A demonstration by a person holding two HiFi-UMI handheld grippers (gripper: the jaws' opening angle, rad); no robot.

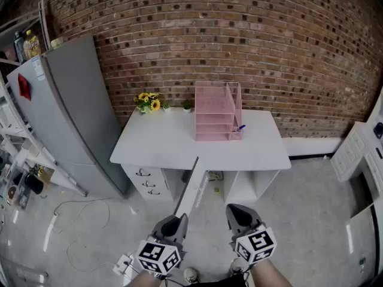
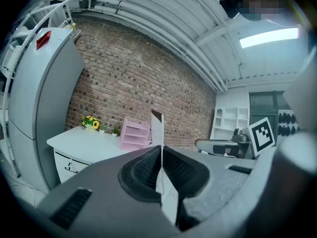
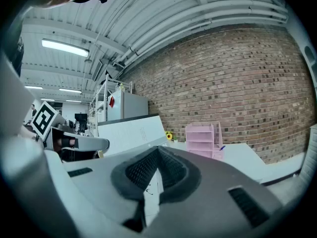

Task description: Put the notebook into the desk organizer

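Note:
The notebook (image 1: 190,184) is white with a dark edge. It sticks up edge-on from my left gripper (image 1: 173,221), which is shut on its lower end; in the left gripper view the notebook (image 2: 158,133) stands upright between the pads. The pink desk organizer (image 1: 218,112) stands at the back of the white desk (image 1: 161,142), well ahead of both grippers. My right gripper (image 1: 239,213) hangs beside the left one, shut with nothing in it. The right gripper view shows the notebook's flat face (image 3: 131,135) to its left and the organizer (image 3: 203,139) far ahead.
A grey fridge (image 1: 72,112) stands left of the desk. Yellow flowers (image 1: 148,101) sit at the desk's back left, and a blue pen (image 1: 240,127) is in the organizer's side pocket. White cabinets (image 1: 359,154) are at the right. A cable (image 1: 84,220) lies on the floor.

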